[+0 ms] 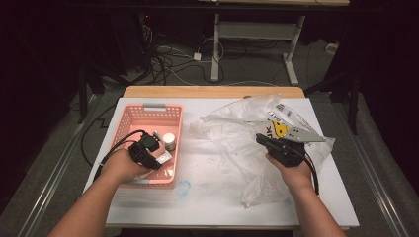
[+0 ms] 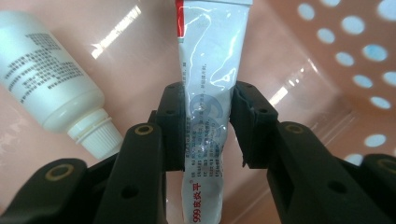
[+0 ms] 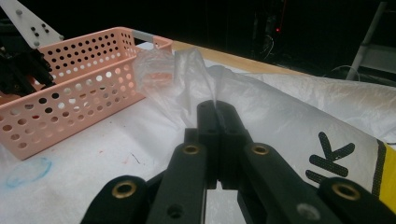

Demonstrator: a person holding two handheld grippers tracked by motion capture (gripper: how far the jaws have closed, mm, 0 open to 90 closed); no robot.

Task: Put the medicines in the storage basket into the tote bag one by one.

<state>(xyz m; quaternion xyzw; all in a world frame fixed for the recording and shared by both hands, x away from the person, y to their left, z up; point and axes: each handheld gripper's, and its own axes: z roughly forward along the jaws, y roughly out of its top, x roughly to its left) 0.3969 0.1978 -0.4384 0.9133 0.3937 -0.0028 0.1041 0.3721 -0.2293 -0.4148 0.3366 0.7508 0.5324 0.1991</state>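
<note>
Two grippers in my hands, catalogued as they stand.

Item 1, left gripper (image 2: 205, 126): it sits inside the pink basket (image 1: 129, 118), at the basket's near half. Its jaws are clamped on a tube (image 2: 210, 70), one pad on each flat side, gripping the tube about midway along. The tube runs straight out between the jaws, the crimped end far from me and the printed end passing back under the gripper. It appears to lie low over the basket floor; whether it touches the floor I cannot tell.

Item 2, right gripper (image 3: 219, 116): jaws together, pinching a fold of the plastic bag (image 3: 299, 116). The fold rises as a thin peak just past the tips. This gripper is over the right half of the table (image 1: 212, 197), well apart from the basket.

Count: one tube, one basket, one bag, one white bottle (image 2: 51, 79), two grippers. A second small white-capped container (image 1: 169, 141) stands in the basket in the high view; I cannot tell whether it is that same bottle.

Tube, appearance: white and glossy, flattened, with a red stripe near the crimped end, a grey-blue emblem at the middle, fine grey print, and red "999" lettering near me.

Bottle: white, ribbed cap, lying on its side just left of the jaws, apart from the tube.

Bag: clear, crumpled, with a black and yellow print.
</note>
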